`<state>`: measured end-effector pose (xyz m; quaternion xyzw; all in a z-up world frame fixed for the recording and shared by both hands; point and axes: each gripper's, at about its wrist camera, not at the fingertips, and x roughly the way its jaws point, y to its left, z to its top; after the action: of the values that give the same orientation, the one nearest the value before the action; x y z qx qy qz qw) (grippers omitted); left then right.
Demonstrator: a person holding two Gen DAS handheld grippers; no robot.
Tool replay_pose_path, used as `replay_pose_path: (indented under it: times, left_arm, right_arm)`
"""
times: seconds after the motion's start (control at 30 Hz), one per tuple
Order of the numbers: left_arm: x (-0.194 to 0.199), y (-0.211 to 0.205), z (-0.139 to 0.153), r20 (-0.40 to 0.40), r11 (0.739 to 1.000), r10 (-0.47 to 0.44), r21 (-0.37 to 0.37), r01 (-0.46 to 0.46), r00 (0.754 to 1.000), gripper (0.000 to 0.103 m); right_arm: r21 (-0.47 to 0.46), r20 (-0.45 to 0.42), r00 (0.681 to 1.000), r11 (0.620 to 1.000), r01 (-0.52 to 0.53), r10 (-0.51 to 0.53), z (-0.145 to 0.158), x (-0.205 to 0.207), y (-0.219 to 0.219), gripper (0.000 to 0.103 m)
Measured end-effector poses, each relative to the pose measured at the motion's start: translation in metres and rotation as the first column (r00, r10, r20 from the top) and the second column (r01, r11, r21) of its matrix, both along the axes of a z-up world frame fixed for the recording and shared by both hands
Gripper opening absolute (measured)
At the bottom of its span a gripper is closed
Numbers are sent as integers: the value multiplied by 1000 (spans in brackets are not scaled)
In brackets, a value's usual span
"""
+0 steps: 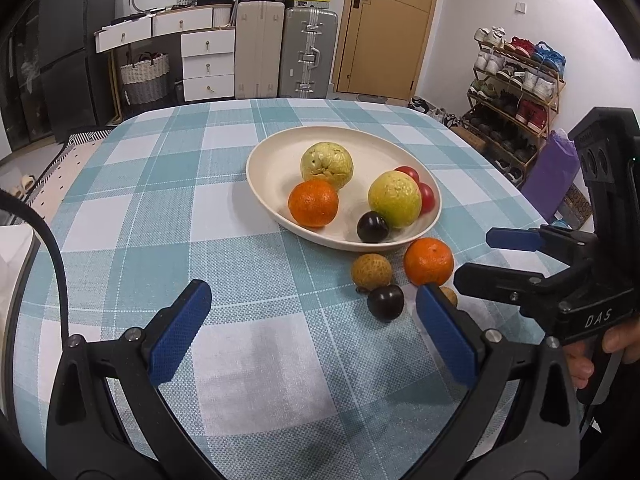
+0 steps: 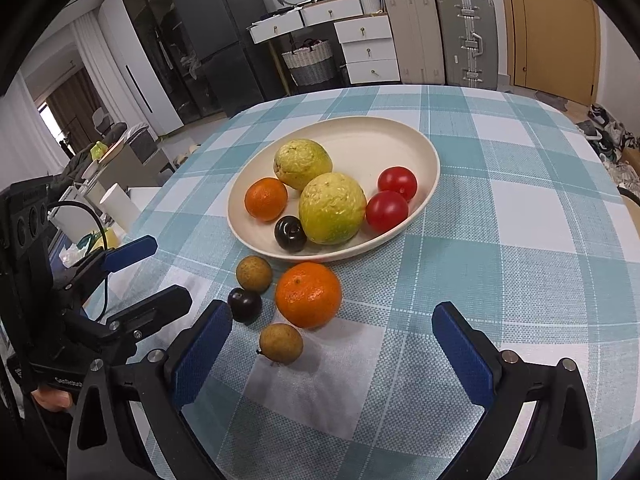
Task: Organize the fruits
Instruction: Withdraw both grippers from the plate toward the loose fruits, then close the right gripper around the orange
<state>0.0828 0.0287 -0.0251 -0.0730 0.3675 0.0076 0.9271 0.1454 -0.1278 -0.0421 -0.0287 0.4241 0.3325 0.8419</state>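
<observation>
Both claws gape empty over the worktop [image 2: 520, 208]: the right claw [image 2: 332, 344] straddles a loose orange [image 2: 308, 294], the left claw [image 1: 314, 328] faces bare cloth. The bowl [image 2: 384, 140] lies beyond, its far half vacant.

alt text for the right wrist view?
An open right gripper hovers over a checked tablecloth facing four loose fruits: an orange, a dark plum and two brown longans. Beyond, a cream bowl holds six more fruits; the left gripper shows at left.
</observation>
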Motion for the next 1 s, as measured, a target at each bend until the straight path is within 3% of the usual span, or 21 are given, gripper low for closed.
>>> replay_pose_path:
  times: [0.17, 0.3, 0.7, 1.0]
  left_arm:
    - [3, 1, -2, -7, 1000, 2, 5, -2, 1000, 102]
    - [4, 3, -4, -11, 1000, 7, 2, -7, 1000, 102]
    - [7, 8, -8, -25, 1000, 24, -4, -25, 999, 102]
    - [7, 10, -9, -27, 1000, 28, -9, -28, 999, 102]
  right_arm:
    - [0, -4, 1000, 1000, -14, 14, -2, 3, 7, 98]
    - [-7, -18, 999, 999, -36, 36, -5, 4, 14, 84]
    - [-1, -42, 997, 998, -58, 58, -10, 7, 21, 75]
    - [-3, -54, 996, 997, -74, 73, -14, 9, 28, 58]
